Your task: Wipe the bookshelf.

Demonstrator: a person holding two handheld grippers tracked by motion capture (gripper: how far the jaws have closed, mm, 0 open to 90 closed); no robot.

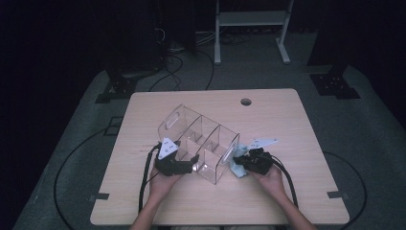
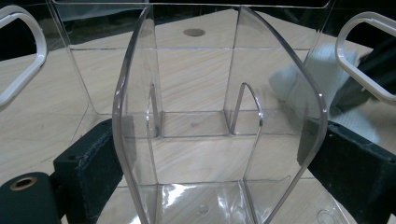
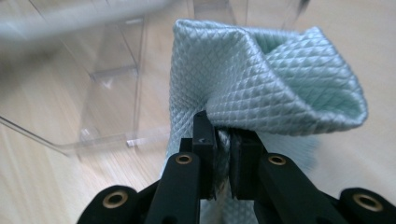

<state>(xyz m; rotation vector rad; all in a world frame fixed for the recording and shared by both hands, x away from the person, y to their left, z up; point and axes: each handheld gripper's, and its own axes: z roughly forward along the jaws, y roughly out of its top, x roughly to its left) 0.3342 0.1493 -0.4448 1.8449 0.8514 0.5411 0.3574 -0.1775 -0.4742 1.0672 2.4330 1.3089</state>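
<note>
Clear acrylic organizer (image 1: 201, 143) sat mid-table (image 1: 287, 191), long axis running diagonally from far-left to near-right in the high view, divided into compartments with a handle cut-out at each end. Left gripper (image 1: 184, 165) was at the organizer's near long side, jaws spread wide and straddling one curved divider wall (image 2: 140, 116); in the left gripper view the black pads (image 2: 95, 161) stood outside the clear walls on either hand, and whether they actually pressed on the plastic could not be told. Right gripper (image 1: 242, 163) lay just off the organizer's near-right end wall, jaws closed almost fully and pinching a fold of a pale blue-green quilted cloth (image 3: 266, 74). The cloth bunched up ahead of the jaws, between them and the end panel, close against the panel; contact could not be confirmed. Key relation: the organizer lay ahead and to the left of the right jaws as that gripper looks, so wiping would likely mean carrying the cloth onto that end wall while the left hand (image 1: 163, 184) steadied the organizer. Right hand (image 1: 268, 179) was the nearer to the cloth's working face.
</note>
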